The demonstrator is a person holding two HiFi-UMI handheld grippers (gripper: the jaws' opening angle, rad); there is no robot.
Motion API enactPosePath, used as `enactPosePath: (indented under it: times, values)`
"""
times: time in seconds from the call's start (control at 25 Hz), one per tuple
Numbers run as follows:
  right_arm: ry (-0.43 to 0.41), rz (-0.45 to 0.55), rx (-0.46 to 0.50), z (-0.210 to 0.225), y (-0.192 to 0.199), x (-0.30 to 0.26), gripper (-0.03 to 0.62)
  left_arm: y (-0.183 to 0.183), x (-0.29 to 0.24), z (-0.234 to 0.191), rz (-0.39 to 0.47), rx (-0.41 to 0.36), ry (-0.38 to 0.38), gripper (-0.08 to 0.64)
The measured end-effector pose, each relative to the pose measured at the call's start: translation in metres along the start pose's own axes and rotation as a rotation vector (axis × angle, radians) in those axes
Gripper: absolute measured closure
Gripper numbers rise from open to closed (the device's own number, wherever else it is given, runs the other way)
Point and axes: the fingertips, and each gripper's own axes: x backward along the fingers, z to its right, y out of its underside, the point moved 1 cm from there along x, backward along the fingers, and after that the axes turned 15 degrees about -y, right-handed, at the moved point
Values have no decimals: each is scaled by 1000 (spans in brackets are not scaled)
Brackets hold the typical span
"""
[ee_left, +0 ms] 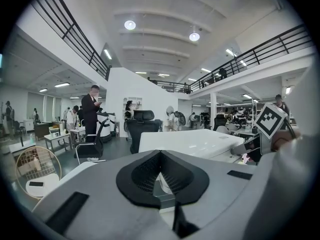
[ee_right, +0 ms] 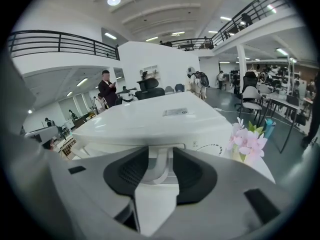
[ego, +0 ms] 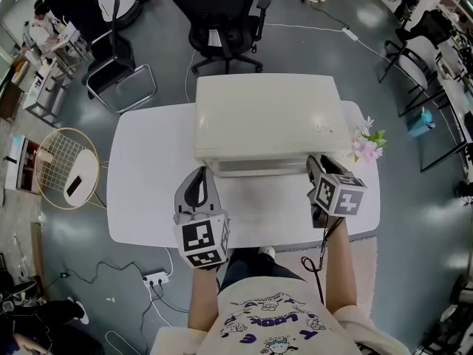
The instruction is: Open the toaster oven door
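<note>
Handle (ee_right: 159, 166), a pale curved bar on the door (ego: 255, 166) of the cream-white boxy toaster oven (ego: 266, 120), stands between the closing jaws of the right gripper (ee_right: 157, 156), with the oven body just beyond them.

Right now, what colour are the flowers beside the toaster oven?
The flowers are pale pink; they show best in the right gripper view.

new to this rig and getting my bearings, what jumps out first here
The big cream toaster oven on the white table grabs you first. At its front the right gripper is closing its jaws round the door handle; pink flowers stand at the oven's right.
</note>
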Motion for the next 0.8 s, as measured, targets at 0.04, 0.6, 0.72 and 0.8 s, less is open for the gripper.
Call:
enactPosePath:
  times: [0.04, 0.6, 0.72, 0.8]
  values:
    - [-3, -7, 2, 0, 0, 0, 442, 0, 0, -1, -1, -1, -1, 555]
    - [-41, -147, 14, -1, -3, 0, 488, 0, 2, -4, -7, 1, -21, 555]
    - [-39, -165, 18, -2, -2, 1, 488, 0, 5, -5, -7, 0, -21, 555]
    - [-40, -183, 22, -2, -2, 2, 488, -1, 6, -5, -7, 0, -20, 555]
